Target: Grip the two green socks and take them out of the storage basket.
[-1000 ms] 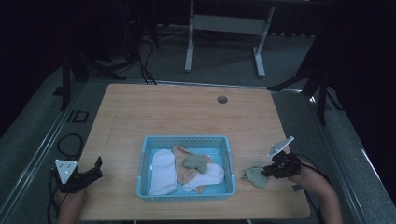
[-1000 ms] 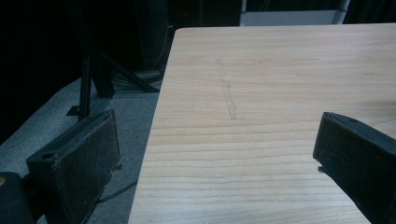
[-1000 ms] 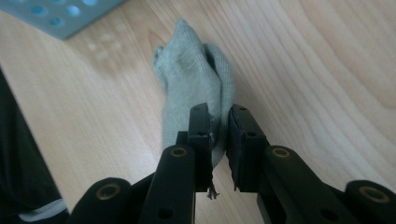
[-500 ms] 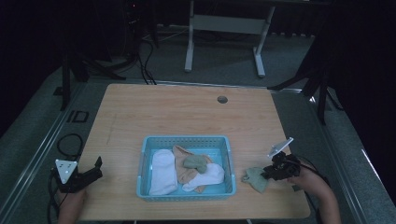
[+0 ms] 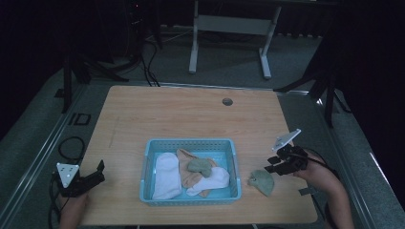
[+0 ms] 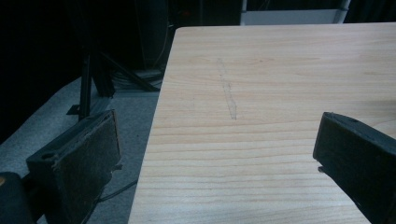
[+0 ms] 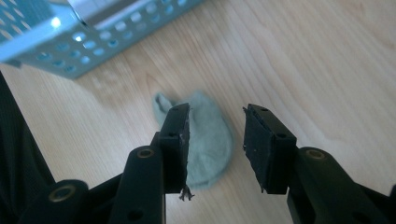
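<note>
- Green sock [image 5: 261, 181] lies flat on the worktop [image 5: 191, 114], crumpled into a rounded lump, just right of the blue basket [image 5: 190, 200] and apart from it.
- Right gripper view: same sock [image 7: 210, 140] sits on the wood below the jaws, one pad overlapping its left part in the picture; nothing is pinched between the pads.
- Right gripper [image 5: 273, 165] hovers just right of the sock, near the front right of the worktop. Its jaws have just been opening and stand partly apart, with nothing in them.
- The sock is loose, and no contact with the pads is visible.
- Basket sits front-centre on the worktop; it is rectangular, with perforated walls, and its corner [image 7: 56, 42] shows in the right gripper view.
- Basket contents:
- white sock [image 5: 166, 175] along the left side, lying lengthwise;
- tan sock [image 5: 189, 174] in the middle, partly under the others;
- second green sock [image 5: 199, 165] on top of the tan one, centre-right;
- another white sock [image 5: 212, 180] at the front right, overlapping the tan one.
- Left gripper [image 5: 99, 172] sits at the front left corner of the worktop, well away from the basket. Its jaws are spread wide with nothing between them; the left gripper view shows bare wood between the pads [image 6: 88, 154].
- Round hole [image 5: 227, 101] is in the worktop near the far edge.
</note>
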`<control>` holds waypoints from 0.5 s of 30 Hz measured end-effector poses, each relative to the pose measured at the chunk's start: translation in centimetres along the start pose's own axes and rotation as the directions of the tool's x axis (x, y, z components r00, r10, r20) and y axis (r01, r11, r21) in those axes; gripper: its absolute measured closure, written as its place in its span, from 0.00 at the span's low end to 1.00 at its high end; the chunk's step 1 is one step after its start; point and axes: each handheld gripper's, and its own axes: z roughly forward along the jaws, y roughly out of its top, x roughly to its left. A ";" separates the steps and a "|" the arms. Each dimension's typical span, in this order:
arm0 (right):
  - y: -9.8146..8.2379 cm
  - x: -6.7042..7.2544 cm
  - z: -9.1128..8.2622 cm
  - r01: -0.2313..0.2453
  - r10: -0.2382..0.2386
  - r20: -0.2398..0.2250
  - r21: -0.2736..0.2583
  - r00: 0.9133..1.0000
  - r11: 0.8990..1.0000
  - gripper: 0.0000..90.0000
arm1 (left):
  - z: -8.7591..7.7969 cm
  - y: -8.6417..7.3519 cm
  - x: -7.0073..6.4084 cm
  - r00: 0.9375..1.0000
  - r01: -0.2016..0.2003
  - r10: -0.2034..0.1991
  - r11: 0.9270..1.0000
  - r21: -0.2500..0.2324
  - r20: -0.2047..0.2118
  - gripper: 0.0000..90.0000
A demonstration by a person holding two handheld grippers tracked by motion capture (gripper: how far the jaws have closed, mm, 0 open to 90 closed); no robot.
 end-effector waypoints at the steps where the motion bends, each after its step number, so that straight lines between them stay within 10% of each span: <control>1: 0.4 0.1 -0.1 0.009 -0.009 0.000 -0.003 1.000 1.000 0.67 | 0.0 0.0 0.0 1.000 -0.001 0.001 1.000 0.001 0.001 0.00; 15: 5.5 2.0 -0.9 0.129 -0.130 -0.019 -0.045 0.991 0.991 0.67 | 0.0 0.0 0.0 1.000 0.000 0.000 1.000 0.001 0.004 0.00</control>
